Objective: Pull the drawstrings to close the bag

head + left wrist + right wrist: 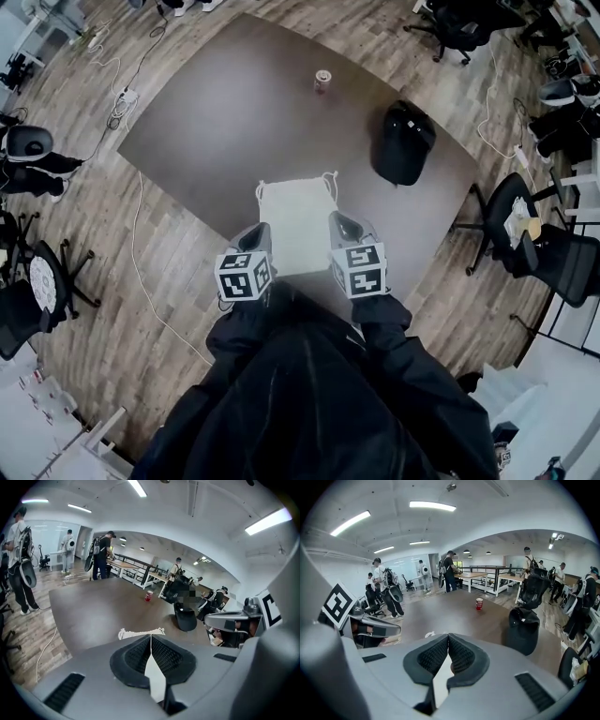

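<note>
A white drawstring bag (295, 230) lies flat on the dark table (225, 112), just in front of me. Its gathered mouth and cord loops (329, 178) point away from me. My left gripper (260, 230) hovers over the bag's near left edge and my right gripper (339, 222) over its near right edge. In the left gripper view the jaws (151, 637) meet at their tips, with the bag's ruffled mouth (140, 632) just beyond them. The right gripper view shows its jaws (448, 636) closed the same way, white cloth below. Neither gripper visibly holds cloth or cord.
A black backpack (403, 141) stands on the table's right side. A red can (322, 81) stands near the far edge. Office chairs (516, 216) and floor cables (141, 244) ring the table. People stand by desks beyond (101, 555).
</note>
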